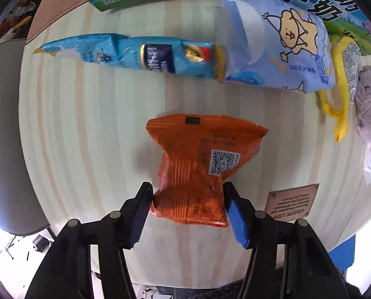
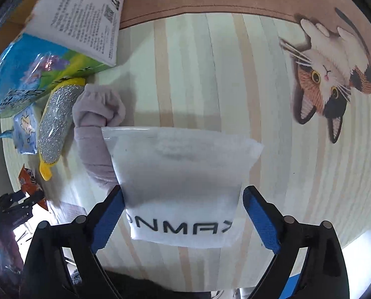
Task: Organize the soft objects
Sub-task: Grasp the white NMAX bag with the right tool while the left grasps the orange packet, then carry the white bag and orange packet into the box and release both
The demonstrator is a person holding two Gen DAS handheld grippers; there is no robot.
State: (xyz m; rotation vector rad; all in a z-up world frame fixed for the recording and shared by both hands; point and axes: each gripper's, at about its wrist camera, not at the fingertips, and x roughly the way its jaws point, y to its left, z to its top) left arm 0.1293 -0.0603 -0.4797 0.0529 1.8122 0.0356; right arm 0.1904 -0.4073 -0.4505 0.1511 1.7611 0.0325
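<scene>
Here your left tongs point(image 1: 188, 208) pinch the orange packet point(image 1: 200, 167) by its waist for lifting, while your right tongs point(image 2: 183, 214) straddle the white pouch point(image 2: 183, 182), whether clamped I cannot tell.

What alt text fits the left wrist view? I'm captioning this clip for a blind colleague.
The left tongs pinch an orange snack packet over a pale striped table. Beyond lie a blue pouch, a light-blue cartoon bag and a yellow-and-silver scrubber.
</scene>
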